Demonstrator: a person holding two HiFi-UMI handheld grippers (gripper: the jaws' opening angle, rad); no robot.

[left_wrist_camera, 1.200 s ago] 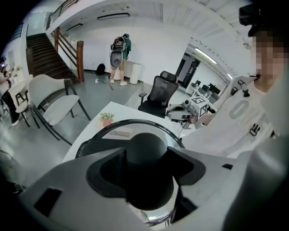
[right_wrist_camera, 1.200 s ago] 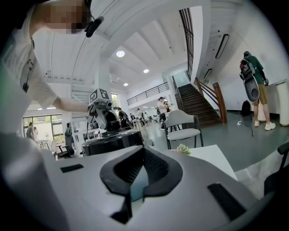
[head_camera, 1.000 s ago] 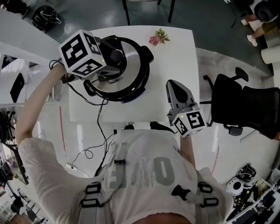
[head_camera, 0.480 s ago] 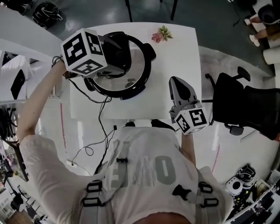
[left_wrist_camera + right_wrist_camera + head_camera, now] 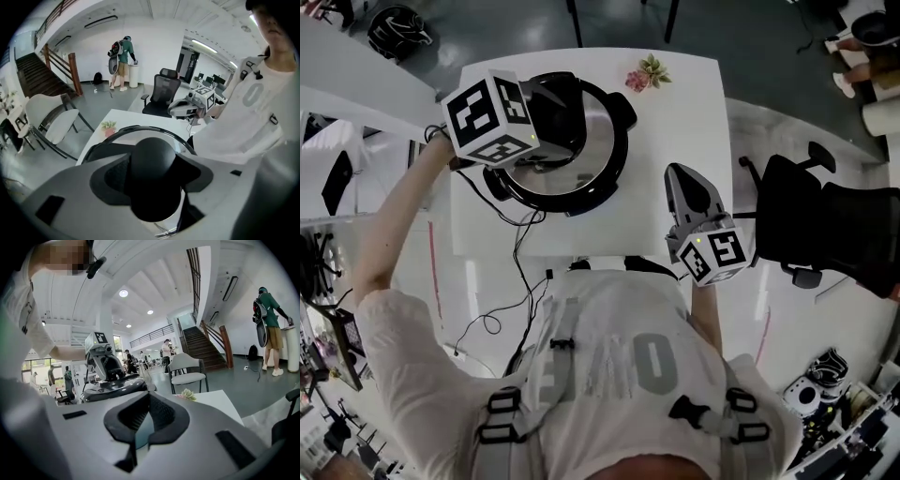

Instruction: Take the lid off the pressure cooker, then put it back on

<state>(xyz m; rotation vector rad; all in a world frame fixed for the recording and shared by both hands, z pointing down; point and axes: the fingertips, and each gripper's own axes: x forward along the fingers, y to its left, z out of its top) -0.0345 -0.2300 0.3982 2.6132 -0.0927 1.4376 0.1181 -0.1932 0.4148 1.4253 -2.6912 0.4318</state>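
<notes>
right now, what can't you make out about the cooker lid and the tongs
- Lid seam: whether the lid is seated or lifted. The left tongs and their cube cover it in the head view, and it is too small in the right gripper view.
- Cooker body: hidden under the lid, head view.
- Cable end: lost behind the person's shoulder, head view.

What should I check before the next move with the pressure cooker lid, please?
1. Left gripper on the lid's knob: ok, jaws closed around it.
2. Right gripper clear of the cooker: ok, shut and empty at the table's right edge.
3. Lid seated or lifted: cannot tell.
4. Cord free of the left arm: cannot tell; it hangs off the near edge.
5. Small plant out of the way: ok, apart from the cooker at the far edge.
</notes>
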